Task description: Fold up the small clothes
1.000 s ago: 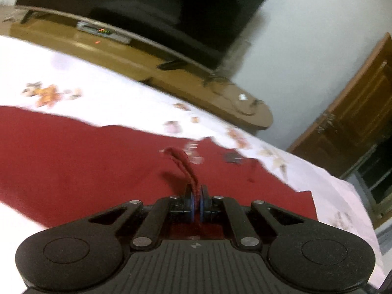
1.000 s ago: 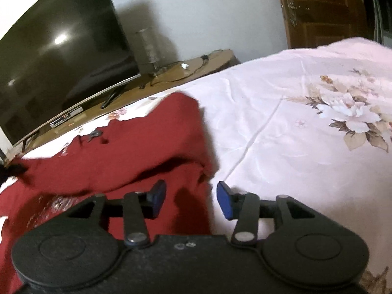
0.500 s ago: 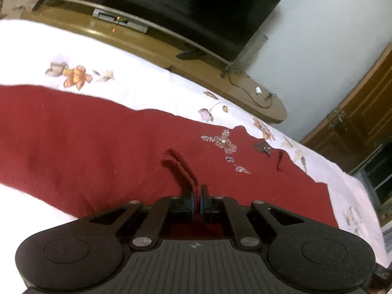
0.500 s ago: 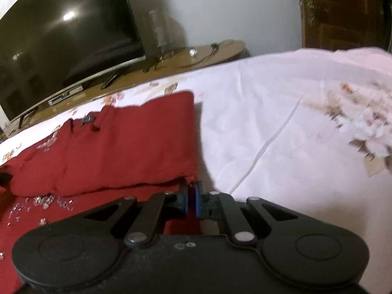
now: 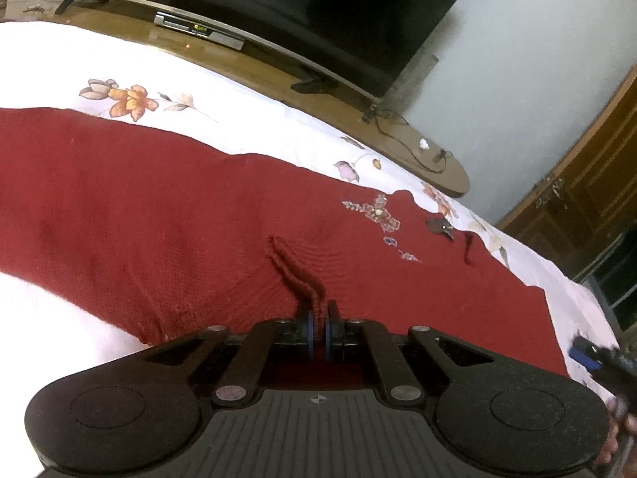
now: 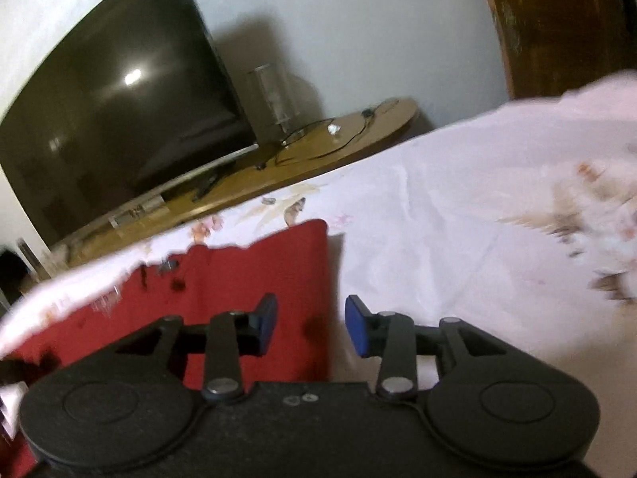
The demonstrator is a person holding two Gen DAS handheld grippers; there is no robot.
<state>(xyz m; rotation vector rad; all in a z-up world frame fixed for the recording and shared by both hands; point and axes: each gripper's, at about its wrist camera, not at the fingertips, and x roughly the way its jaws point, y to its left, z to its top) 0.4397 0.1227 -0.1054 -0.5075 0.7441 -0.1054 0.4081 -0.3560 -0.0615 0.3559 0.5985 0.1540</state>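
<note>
1. In the left wrist view we see the red knit garment (image 5: 199, 207) spread flat across the floral bedsheet (image 5: 99, 67), running from the left edge to the right.
2. The left tool (image 5: 317, 332) is clamped on a raised ridge of that knit, its blue pads pressed together with the fabric pinched between them.
3. Only this view shows the beaded flower trim (image 5: 374, 213) on the garment, right of the pinch, and the set-top box (image 5: 199, 31) under the television (image 5: 318, 12).
4. At its far right edge we catch a blurred blue pad of the right tool (image 5: 585, 352), just off the garment's corner.
5. In the right wrist view the garment's right end (image 6: 278, 271) lies folded, with a straight edge against the sheet.
6. The right tool (image 6: 311, 324) has just been opening; its jaws stand apart, nothing pinched, straddling that edge from above.
7. Only this view shows the clear cylinder (image 6: 272, 97) on the wooden TV stand (image 6: 338, 139) and the wooden door (image 6: 557, 20) at the right.
</note>
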